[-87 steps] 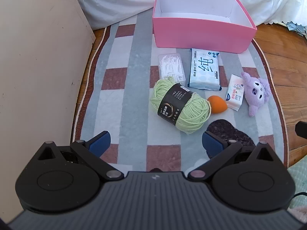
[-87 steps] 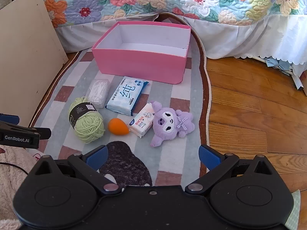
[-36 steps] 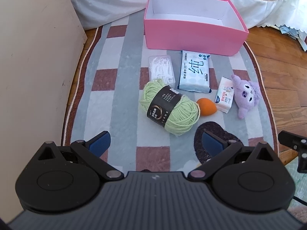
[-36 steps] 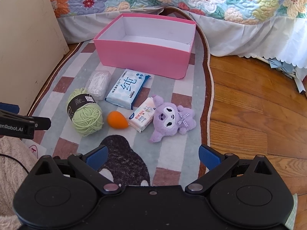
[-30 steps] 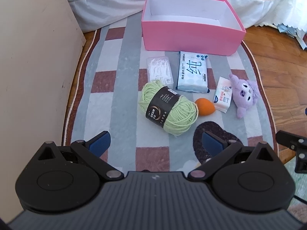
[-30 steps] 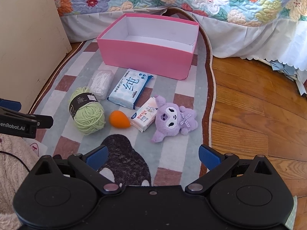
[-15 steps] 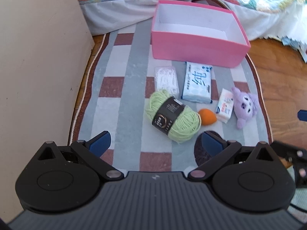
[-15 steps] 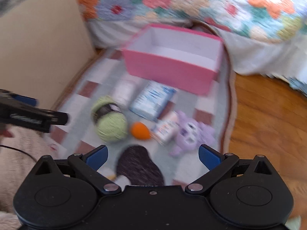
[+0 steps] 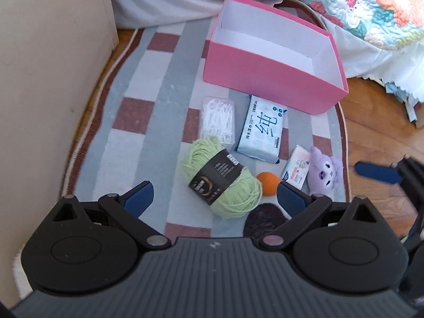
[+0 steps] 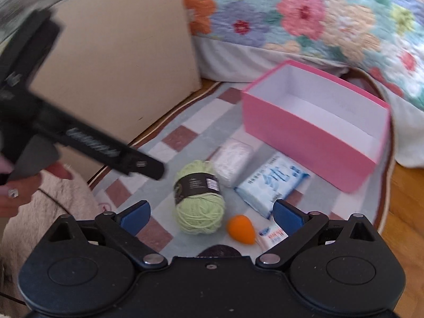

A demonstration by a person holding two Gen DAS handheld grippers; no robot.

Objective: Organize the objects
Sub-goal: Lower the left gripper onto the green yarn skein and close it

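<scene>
1. Checked rug [image 9: 159,137] on a wooden floor [image 9: 376,137] fills both views, with a flower-quilted bed [image 10: 304,13] behind it and a beige board [image 9: 47,74] on the left.
2. Left gripper [image 9: 214,194] hangs above the rug with its blue-padded jaws spread wide, holding nothing and touching nothing.
3. Right gripper [image 10: 210,216] is likewise spread wide and empty, hovering over the rug.
4. Between the left gripper's fingers lies a green yarn ball [image 9: 222,180] with a dark paper band; an orange egg-shaped sponge [image 9: 267,182] sits just beside it, partly behind the right fingertip.
5. Beyond the yarn, a clear packet of floss picks [image 9: 218,120] touches it, and a blue-and-white wipes pack [image 9: 261,129] lies next to that.
6. Farther right, a small tissue packet [image 9: 296,169] rests against a purple plush toy [image 9: 324,172]; in the right wrist view the packet is mostly hidden by the gripper and the plush cannot be seen.
7. Farthest back stands a pink box [image 9: 267,79], open-topped, white inside, with nothing visible in it.
8. In the right wrist view the left gripper's body is a blurred dark bar held by a hand [image 10: 10,188], cut off at the frame edge; its lettering cannot be read.
9. A dark patch on the rug [image 9: 262,221] is half covered by the gripper.
</scene>
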